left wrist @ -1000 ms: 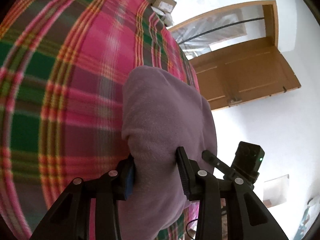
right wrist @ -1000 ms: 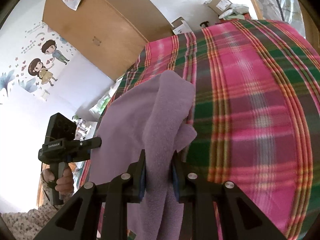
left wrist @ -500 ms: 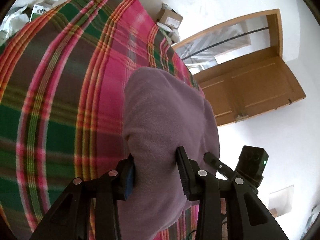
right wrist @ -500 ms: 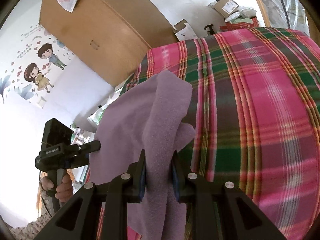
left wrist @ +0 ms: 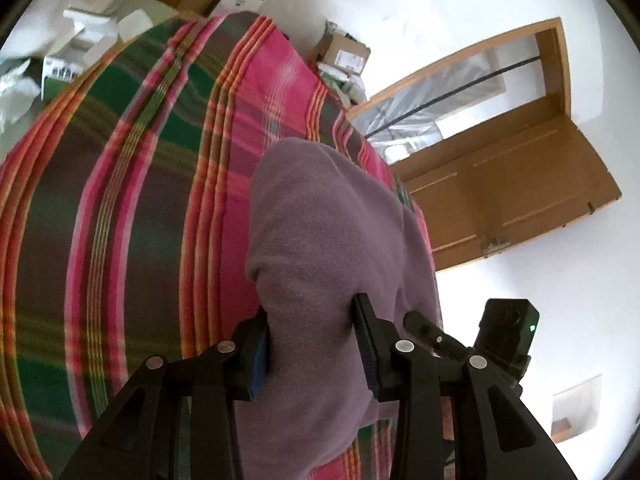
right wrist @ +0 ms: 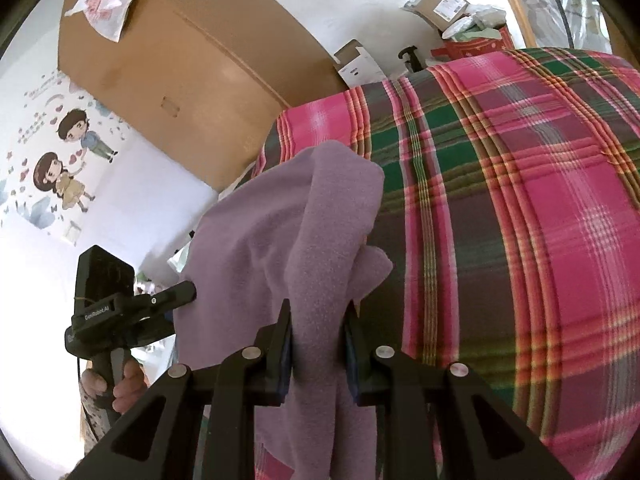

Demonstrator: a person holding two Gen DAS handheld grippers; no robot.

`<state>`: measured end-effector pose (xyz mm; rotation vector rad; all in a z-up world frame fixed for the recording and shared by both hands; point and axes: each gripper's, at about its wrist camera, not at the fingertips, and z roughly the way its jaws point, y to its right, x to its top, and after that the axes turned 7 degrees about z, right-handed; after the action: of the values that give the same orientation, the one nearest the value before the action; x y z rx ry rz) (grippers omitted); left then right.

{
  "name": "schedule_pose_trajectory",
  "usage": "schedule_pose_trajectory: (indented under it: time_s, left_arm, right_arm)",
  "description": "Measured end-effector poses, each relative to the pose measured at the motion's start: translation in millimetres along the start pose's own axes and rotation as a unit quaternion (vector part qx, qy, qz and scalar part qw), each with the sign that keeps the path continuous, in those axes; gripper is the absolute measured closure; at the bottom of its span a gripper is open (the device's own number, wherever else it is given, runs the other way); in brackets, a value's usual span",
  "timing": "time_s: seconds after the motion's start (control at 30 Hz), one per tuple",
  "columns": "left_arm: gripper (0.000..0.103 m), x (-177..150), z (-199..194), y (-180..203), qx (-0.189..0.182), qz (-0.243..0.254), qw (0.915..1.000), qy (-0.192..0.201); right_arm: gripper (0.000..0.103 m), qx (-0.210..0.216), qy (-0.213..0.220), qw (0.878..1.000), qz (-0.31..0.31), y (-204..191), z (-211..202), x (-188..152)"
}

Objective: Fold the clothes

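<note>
The purple fleece garment [left wrist: 332, 240] hangs in the air above the plaid blanket [left wrist: 132, 208], held at two places. Its surface is soft and napped, with rounded, bunched folds. In the left wrist view its long axis runs from the gripper away toward the far edge of the blanket. In the right wrist view the cloth [right wrist: 280, 240] spreads as a sheet between the two tools, and a thick fold points up and away from the fingers.

The left gripper [left wrist: 312, 348] is closed on a thick bunch of the garment, so its fingers stand fairly wide apart. The right gripper [right wrist: 318, 344] is clamped on a narrower fold, its fingers closer together.

The blanket is woven, with pink, green and brown checks, and covers a flat surface below the garment. Beyond its far edge lie cardboard boxes [right wrist: 436, 4]; their contents cannot be told. A wooden door [left wrist: 508, 188] stands open to the right of the blanket. A hand [right wrist: 128, 384] grips the left tool's handle.
</note>
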<state>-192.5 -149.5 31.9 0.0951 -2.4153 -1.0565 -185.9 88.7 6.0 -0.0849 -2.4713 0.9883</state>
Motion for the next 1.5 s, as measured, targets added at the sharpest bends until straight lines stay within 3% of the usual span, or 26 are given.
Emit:
schedule_pose_trajectory:
  time_s: [0.17, 0.43, 0.53, 0.67, 0.8, 1.07, 1.23, 1.5]
  left_arm:
    - [0.064, 6.0, 8.8, -21.7, 0.002, -0.023, 0.9997, -0.005]
    - [0.064, 2.2, 15.9, -37.3, 0.003, -0.015, 0.9998, -0.013]
    - [0.063, 1.7, 16.2, -39.5, -0.001, -0.010, 0.9999, -0.011]
    - [0.054, -0.9, 19.3, -38.9, 0.005, -0.003, 1.0000, -0.006]
    - [0.054, -7.8, 17.4, -37.9, 0.007, -0.011, 0.9998, 0.012]
    - [0.055, -35.3, -9.9, -0.9, 0.090, 0.052, 0.9925, 0.064]
    - [0.055, -67.2, -21.7, 25.1, 0.166, 0.108, 0.9770, 0.080]
    - [0.055, -112.5, -28.0, 37.9, 0.197, 0.116, 0.9689, 0.094]
  right_arm:
    - [0.081, -0.003, -0.002, 1.000, 0.008, 5.4, 14.7, 6.7]
    - [0.079, -0.024, -0.011, 1.000, -0.007, 18.7, 30.5, 6.1]
    - [0.077, -0.036, -0.010, 0.999, -0.022, 18.8, 34.3, 4.6]
    - [0.070, -0.049, -0.008, 0.998, -0.037, 19.5, 37.0, 1.6]
    - [0.062, -0.068, 0.001, 0.997, -0.042, 18.8, 36.3, 0.1]
    - [0.062, -0.118, 0.031, 0.990, -0.073, -1.0, 14.6, -19.8]
    - [0.062, -0.140, 0.052, 0.984, -0.100, -17.0, -4.7, -44.6]
    - [0.055, -0.180, 0.052, 0.972, -0.140, -41.1, -12.3, -89.7]
